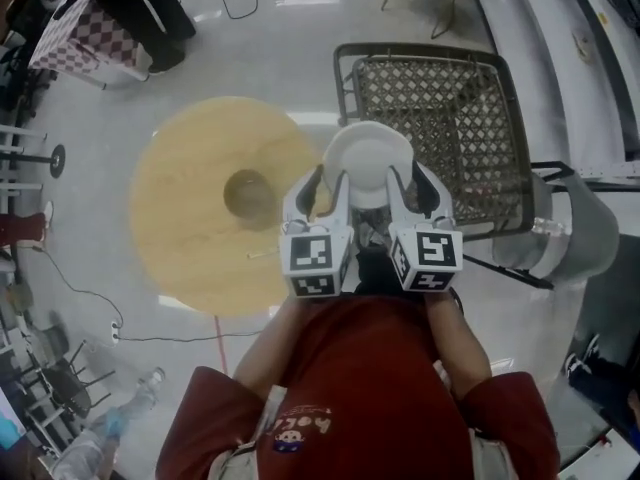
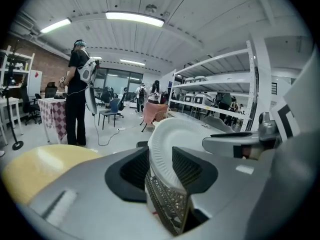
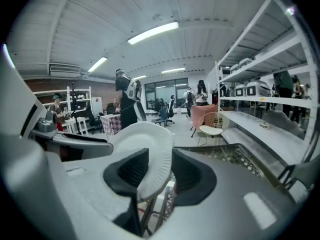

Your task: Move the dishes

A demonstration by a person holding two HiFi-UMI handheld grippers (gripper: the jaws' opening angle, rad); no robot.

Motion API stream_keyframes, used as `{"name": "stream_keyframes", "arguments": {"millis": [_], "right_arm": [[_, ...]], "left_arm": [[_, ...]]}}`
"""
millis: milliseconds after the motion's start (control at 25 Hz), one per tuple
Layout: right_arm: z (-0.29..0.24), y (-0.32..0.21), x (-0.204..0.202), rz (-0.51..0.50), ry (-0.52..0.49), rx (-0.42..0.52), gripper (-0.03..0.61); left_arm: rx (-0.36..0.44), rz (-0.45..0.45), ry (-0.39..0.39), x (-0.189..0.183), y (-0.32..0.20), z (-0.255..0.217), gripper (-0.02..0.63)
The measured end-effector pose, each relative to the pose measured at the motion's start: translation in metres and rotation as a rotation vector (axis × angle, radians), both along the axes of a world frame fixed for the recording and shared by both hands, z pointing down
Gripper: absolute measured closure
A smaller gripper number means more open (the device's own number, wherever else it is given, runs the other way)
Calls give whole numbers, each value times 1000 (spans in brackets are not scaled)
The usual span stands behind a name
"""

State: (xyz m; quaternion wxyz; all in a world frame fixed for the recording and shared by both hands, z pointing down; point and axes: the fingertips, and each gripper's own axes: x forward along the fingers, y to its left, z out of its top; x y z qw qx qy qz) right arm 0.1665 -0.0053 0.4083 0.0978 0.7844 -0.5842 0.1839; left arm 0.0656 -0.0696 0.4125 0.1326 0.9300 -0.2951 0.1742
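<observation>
Gripping the white paper plate (image 1: pixel 368 156) by its rim: left tongs (image 1: pixel 328 186) and right tongs (image 1: pixel 412 188) together.

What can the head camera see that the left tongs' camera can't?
Only the head view shows the person's red shirt and a plastic bottle on the floor. Only the left gripper view shows the ceiling lights and the white shelves. Both show the white paper plate pinched by the left tongs and right tongs, the round yellow table and the black metal mesh surface.
</observation>
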Motion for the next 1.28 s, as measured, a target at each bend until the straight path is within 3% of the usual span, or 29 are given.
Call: {"name": "stream_keyframes", "arguments": {"millis": [600,1280], "right_arm": [[9,78,114,202,-3,-31,431],[76,96,169,218,-114,-124,431]], "left_arm": [[-26,207,-9,128,61,13,459],[-87,262,-146,186,75,69,459]]}}
